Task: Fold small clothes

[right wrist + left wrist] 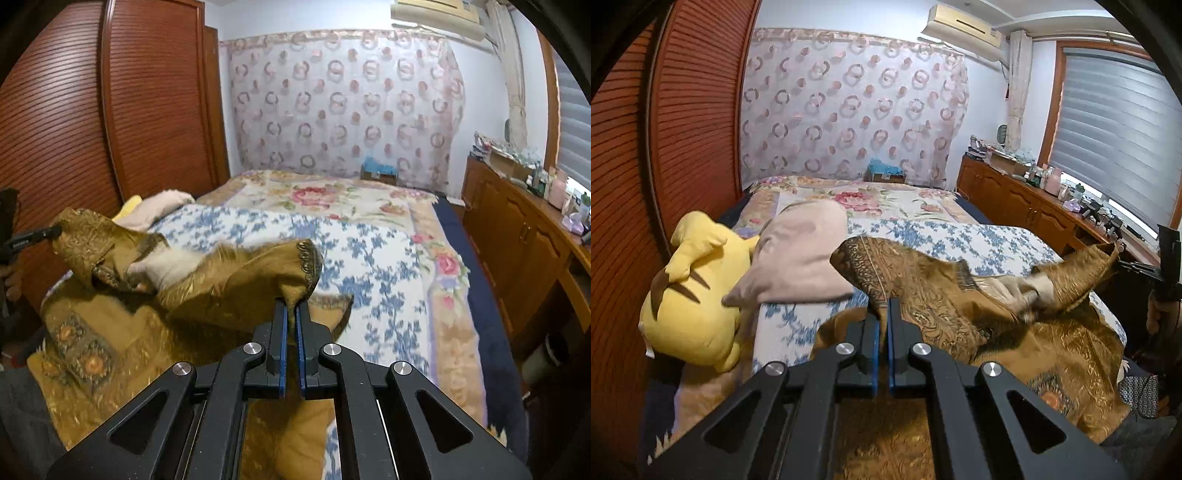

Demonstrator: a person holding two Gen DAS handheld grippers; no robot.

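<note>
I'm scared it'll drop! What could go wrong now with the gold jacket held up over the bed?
1. The left gripper and right gripper each pinch only a small bit of the gold brocade jacket, so a corner might slip out.
2. The rest hangs loose and bunched, so the fold may land crooked.
3. The yellow plush toy and pink pillow lie close and might get bumped.

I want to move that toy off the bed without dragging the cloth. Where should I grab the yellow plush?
Probably by its raised arm, coming from above on the wardrobe side. The plush lies beside the pink pillow, so that narrow limb sticks up free, thin enough for two fingers, and away from the gold garment both grippers hold.
</note>
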